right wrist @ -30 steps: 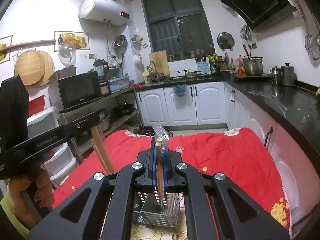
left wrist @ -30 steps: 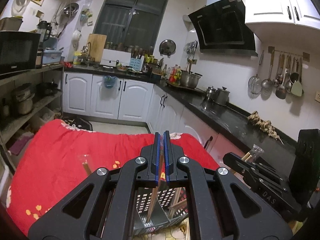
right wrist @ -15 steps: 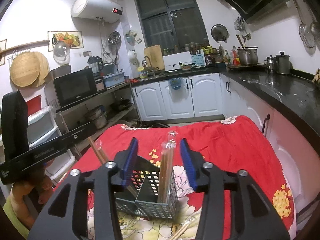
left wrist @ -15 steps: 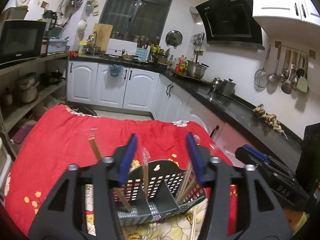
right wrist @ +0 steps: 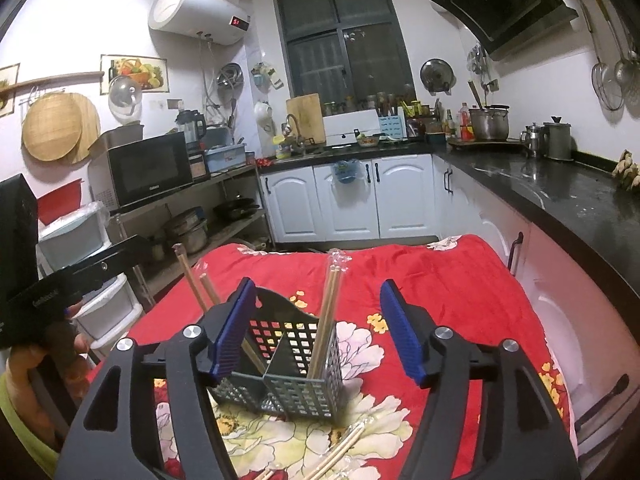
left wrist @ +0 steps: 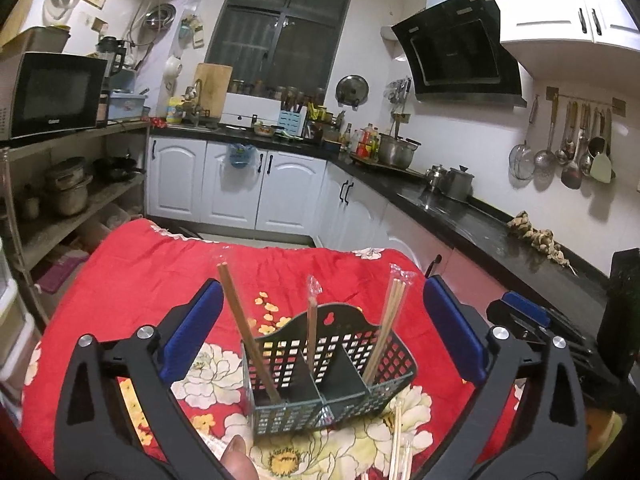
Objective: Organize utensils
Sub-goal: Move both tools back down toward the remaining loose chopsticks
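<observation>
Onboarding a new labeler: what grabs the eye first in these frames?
The dark slotted utensil caddy on the red floral cloth, with wrapped chopsticks standing in its compartments. Both the left gripper and right gripper frame it, wide open and empty. More wrapped chopsticks lie loose in front.

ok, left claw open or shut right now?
Open. The left claw has its blue pads spread wide either side of the basket, gripping nothing.
</observation>
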